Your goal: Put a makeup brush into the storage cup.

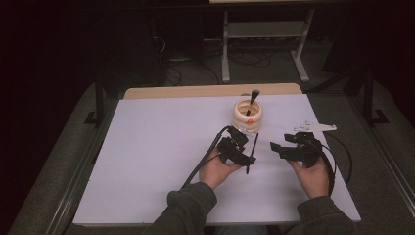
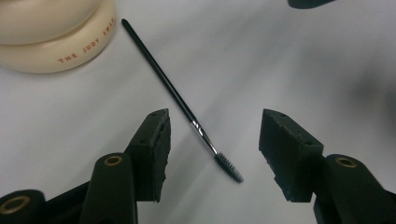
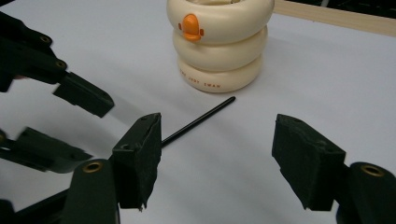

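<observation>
The cream ringed holder (image 2: 51,42) bears small orange capitals on its bottom ring. In the left gripper view they read "THE JUDY SWA", cut off by the curve; in the right gripper view, probably "JUDY SWAN".

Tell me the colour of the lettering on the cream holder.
Reddish-orange lettering on the cream ringed holder, clearest in the left gripper view.

- High view: dim and grainy, dark toward the edges; only the white desk (image 1: 161,161) is lit.
- Both gripper views: brighter, soft shadows; the far tool (image 3: 56,116) at left is motion-blurred.
</observation>
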A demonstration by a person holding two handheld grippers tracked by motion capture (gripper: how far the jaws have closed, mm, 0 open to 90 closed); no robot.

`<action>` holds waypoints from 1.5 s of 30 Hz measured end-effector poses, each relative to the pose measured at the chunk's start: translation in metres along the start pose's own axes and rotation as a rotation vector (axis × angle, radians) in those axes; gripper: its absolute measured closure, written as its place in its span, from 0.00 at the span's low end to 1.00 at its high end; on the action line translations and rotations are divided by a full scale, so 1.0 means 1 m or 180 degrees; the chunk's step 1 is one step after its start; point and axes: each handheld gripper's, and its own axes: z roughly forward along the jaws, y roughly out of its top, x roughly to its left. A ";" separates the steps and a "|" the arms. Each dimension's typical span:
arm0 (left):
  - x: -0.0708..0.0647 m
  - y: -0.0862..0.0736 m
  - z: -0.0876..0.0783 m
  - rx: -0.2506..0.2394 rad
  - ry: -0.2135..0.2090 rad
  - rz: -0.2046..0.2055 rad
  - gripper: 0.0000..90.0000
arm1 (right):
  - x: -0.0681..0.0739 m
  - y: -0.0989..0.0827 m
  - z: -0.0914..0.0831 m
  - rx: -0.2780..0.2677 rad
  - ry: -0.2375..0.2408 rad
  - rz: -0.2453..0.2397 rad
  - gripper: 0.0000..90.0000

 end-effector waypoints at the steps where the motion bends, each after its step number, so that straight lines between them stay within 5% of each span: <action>1: 0.000 0.002 0.003 0.0022 0.0003 -0.0032 0.49 | -0.001 0.000 0.000 0.0003 -0.0010 -0.0033 0.35; 16: 0.004 0.008 0.042 0.0137 0.0198 -0.0350 0.64 | -0.009 -0.002 0.001 -0.0022 -0.0045 0.0030 0.34; 27: 0.003 0.007 0.051 0.0189 0.0345 -0.0315 0.78 | -0.008 -0.002 0.001 -0.0021 -0.0079 0.0031 0.35; 34: -0.004 0.007 0.052 0.0240 0.0589 -0.0048 0.88 | -0.006 -0.002 0.001 -0.0035 -0.0110 -0.0040 0.35; 45: -0.007 0.007 0.052 0.0263 0.0640 0.0059 0.95 | -0.006 -0.001 -0.001 -0.0091 -0.0126 -0.0042 0.36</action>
